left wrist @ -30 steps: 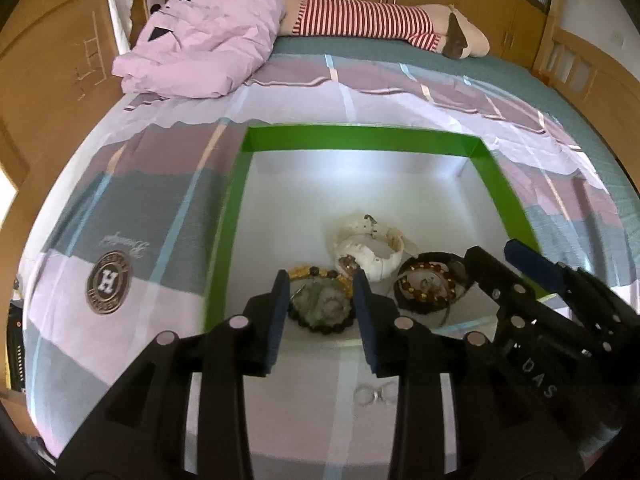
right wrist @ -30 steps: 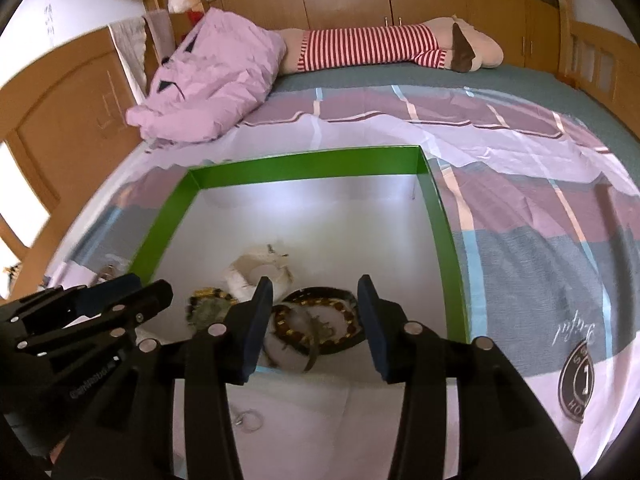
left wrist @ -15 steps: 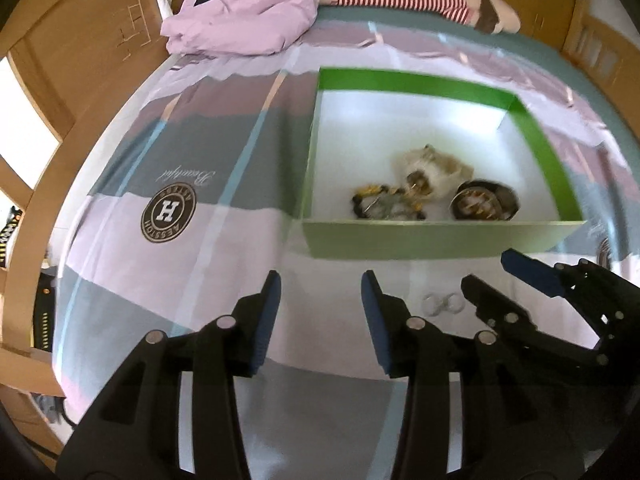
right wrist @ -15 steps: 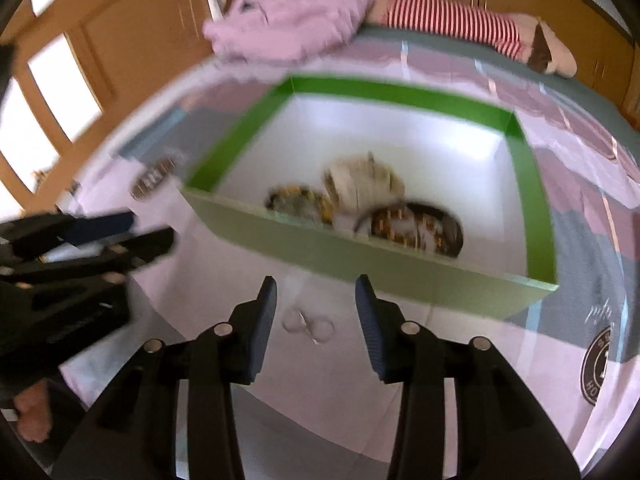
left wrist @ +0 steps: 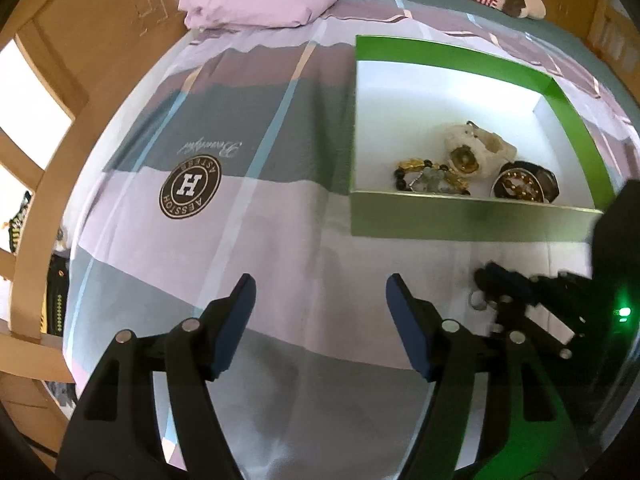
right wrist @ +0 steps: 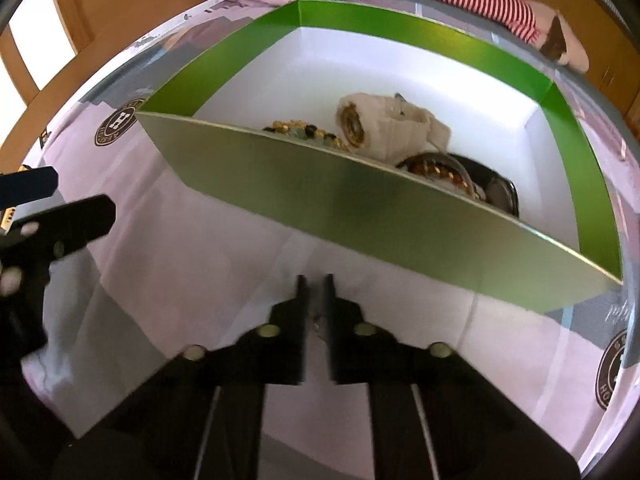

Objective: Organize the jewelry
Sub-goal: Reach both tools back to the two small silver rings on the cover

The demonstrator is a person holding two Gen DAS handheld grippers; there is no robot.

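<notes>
Now the right gripper [right wrist: 316, 296] is down on the small silver rings [left wrist: 477, 301], just short of the green box's [right wrist: 360, 216] near wall.

Its jaws are nearly closed, something small glinting between them, though a firm hold cannot be told. The left gripper [left wrist: 320, 304] hangs wide open farther left over the bedspread [left wrist: 240, 220]. The box lies straight ahead, three pieces already inside.

The bedsheet [left wrist: 280, 208] carries a round brown badge [left wrist: 190, 187] with a big "H"; its ring lettering and script above are unreadable.
</notes>
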